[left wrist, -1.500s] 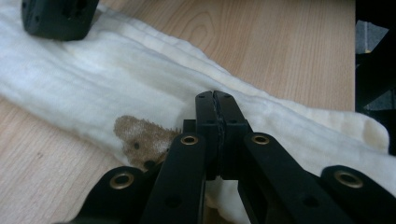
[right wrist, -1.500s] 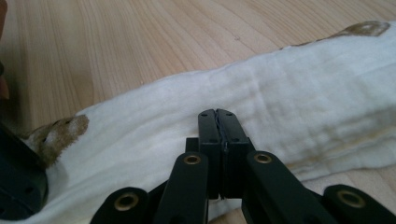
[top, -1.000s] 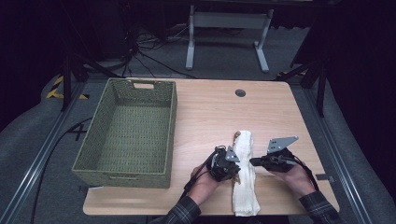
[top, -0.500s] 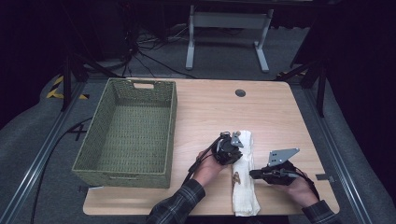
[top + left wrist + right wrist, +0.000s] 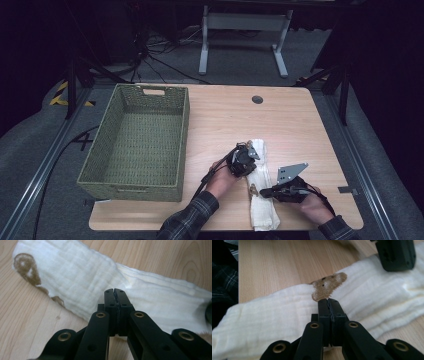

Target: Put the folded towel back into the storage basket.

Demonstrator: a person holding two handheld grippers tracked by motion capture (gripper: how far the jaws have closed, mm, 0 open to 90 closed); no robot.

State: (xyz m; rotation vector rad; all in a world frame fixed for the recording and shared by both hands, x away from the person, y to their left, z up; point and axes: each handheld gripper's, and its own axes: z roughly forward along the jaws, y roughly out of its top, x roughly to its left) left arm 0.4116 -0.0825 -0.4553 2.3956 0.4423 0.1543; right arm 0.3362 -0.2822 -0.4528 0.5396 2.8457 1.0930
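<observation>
Nearest the worktop's (image 5: 310, 120) front edge, towards its right corner, the right gripper (image 5: 270, 192) lies low over a long, folded white muslin cloth with brown printed patches (image 5: 261, 200). In the right gripper view its black jaws are pressed together, tips resting on the cloth (image 5: 274, 322) just below a brown patch; whether any fabric is pinched between them I cannot tell. The cloth runs from the front edge back towards the middle of the light wooden worktop, right of centre. A little farther in, the left gripper (image 5: 246, 161) sits over the cloth's far half. In the left gripper view its jaws are likewise closed tight, tips down on the white fabric (image 5: 82, 272), and a pinch of cloth cannot be made out. Beyond and to the left, a rectangular green woven basket (image 5: 107, 145) stands along the worktop's left edge, well apart from the cloth. Near the back edge a small round dark grommet (image 5: 257, 99) is set into the wood.
</observation>
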